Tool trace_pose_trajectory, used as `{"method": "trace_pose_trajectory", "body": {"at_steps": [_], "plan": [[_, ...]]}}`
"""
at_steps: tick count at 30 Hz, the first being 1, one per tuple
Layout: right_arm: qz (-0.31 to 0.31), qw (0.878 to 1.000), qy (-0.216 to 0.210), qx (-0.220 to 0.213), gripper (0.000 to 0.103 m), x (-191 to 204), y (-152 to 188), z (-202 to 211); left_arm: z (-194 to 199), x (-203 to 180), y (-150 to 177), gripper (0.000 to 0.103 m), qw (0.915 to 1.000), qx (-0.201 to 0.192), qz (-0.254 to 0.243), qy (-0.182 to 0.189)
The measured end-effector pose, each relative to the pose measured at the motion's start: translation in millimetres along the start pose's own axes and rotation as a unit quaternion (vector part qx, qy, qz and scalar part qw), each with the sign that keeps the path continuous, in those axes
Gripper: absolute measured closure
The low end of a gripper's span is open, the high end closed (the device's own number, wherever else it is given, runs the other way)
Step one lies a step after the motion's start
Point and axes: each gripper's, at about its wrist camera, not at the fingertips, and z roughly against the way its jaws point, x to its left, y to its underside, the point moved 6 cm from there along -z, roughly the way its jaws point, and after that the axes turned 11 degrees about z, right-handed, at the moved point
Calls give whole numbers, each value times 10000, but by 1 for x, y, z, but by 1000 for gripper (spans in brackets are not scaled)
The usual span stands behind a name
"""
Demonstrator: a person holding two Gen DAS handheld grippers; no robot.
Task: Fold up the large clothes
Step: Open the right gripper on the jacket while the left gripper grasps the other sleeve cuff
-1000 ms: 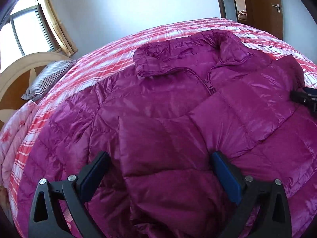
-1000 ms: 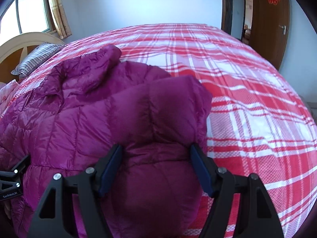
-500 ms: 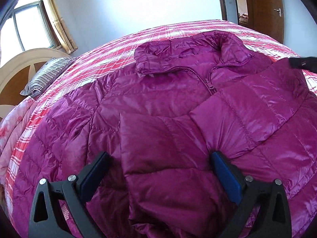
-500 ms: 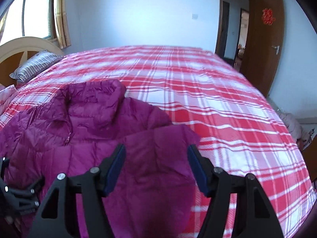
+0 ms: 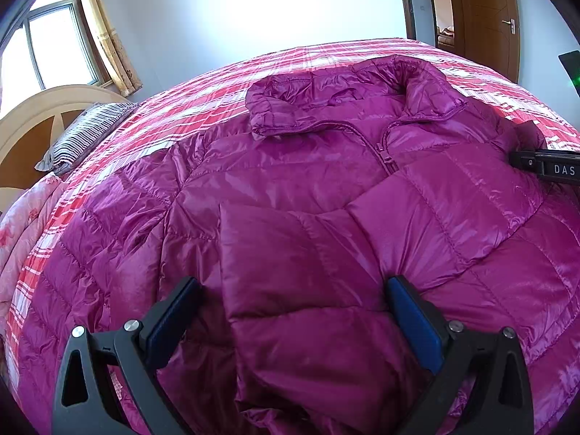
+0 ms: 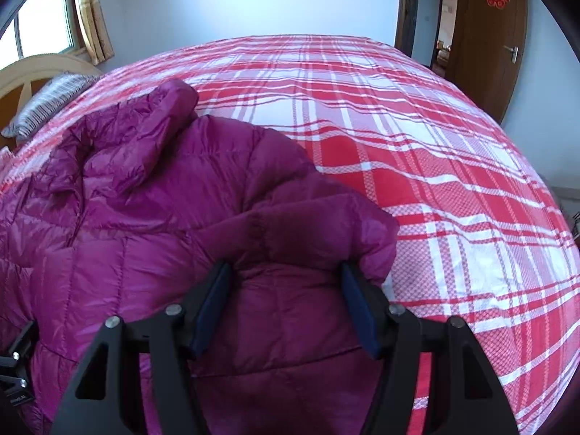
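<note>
A magenta quilted puffer jacket (image 5: 290, 181) lies front up on the bed, zipped, collar toward the far side. One sleeve (image 5: 297, 272) is folded across its front. My left gripper (image 5: 290, 308) stands open astride that sleeve, its left pad clear of the fabric. My right gripper (image 6: 286, 297) is at the jacket's (image 6: 145, 217) right edge. Its jaws have been drawing in, and puffy fabric fills the gap between the pads, bulging over the right one. The right gripper's black body (image 5: 543, 166) shows at the jacket's right shoulder in the left wrist view.
A red and white plaid sheet (image 6: 398, 127) covers the bed, bare to the right of the jacket. At the left are a striped pillow (image 5: 83, 134), a cream headboard (image 5: 36, 116) and a pink quilt (image 5: 21, 224). A brown door (image 5: 485, 18) stands open at the back right.
The right wrist view swung up toward the wall, then dropped back onto the jacket's edge, and its jaws stand narrower. The left gripper and folded sleeve have not moved.
</note>
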Motion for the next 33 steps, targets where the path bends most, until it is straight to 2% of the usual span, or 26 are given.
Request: {"method": "trace_pose_trajectory", "body": {"at_steps": [3,6,9,11,16,21,29,33], "plan": [[-80,9999,70,54,38,0,-2,11,0,1,0,1,10000,6,40,33],[-275,9991,-103,-317,35,6,-4,49,0,2,0,1,10000,17,65,57],[-72,9980,-375,-505,26,32,2,80,0,2,0,1,10000,12,68,56],[145,9974,-501,-506,26,49,9,86,0,3,0,1,10000,13,75,61],[360,9959,-768,-308,26,79,36,72,0,3,0,1,10000,9,74,56],[425,9963,-731,-160,26,86,52,55,0,3,1,1,9999,6,84,58],[588,9967,-544,-143,24,90,53,50,0,3,0,1,9999,44,104,72],[622,9967,-495,-153,24,92,54,49,1,11,-1,1,9983,293,294,412]]}}
